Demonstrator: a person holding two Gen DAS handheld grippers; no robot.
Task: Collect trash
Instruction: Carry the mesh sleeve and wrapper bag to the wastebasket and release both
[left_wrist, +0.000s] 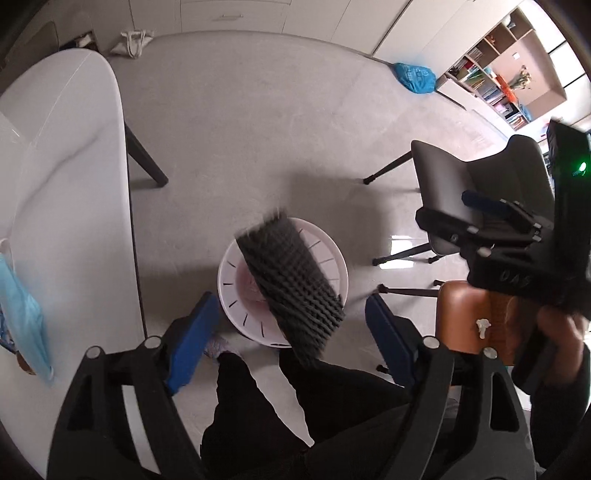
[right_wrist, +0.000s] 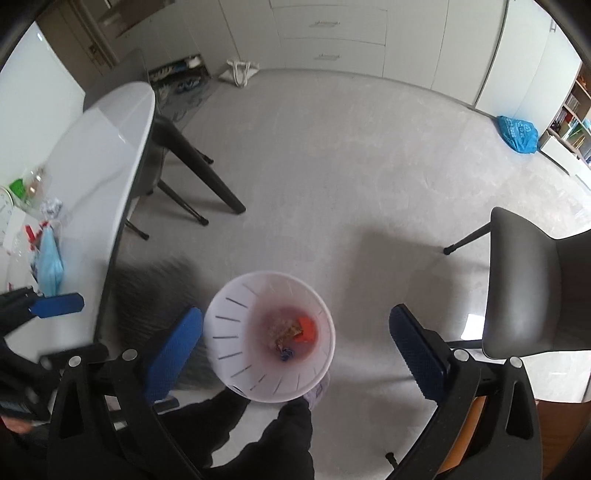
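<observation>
A grey ridged foam block (left_wrist: 291, 280) hangs tilted over the white slotted bin (left_wrist: 332, 258), its top edge blurred. My left gripper (left_wrist: 291, 306) is open; its blue pads (left_wrist: 192, 339) stand either side of the block and do not touch it. In the right wrist view the bin (right_wrist: 229, 306) stands on the floor with a red scrap (right_wrist: 308, 328) and other bits inside. My right gripper (right_wrist: 295, 314) is open above it with nothing between its fingers. The foam shows there as a grey blur (right_wrist: 155, 291) left of the bin.
A white table (left_wrist: 66, 184) runs along the left, with a blue face mask (right_wrist: 50, 258) and wrappers on it. A grey chair (right_wrist: 524, 288) and a brown seat (left_wrist: 465, 314) stand to the right. The person's dark trouser legs (left_wrist: 295, 406) are beside the bin. A blue bag (right_wrist: 517, 133) lies far off.
</observation>
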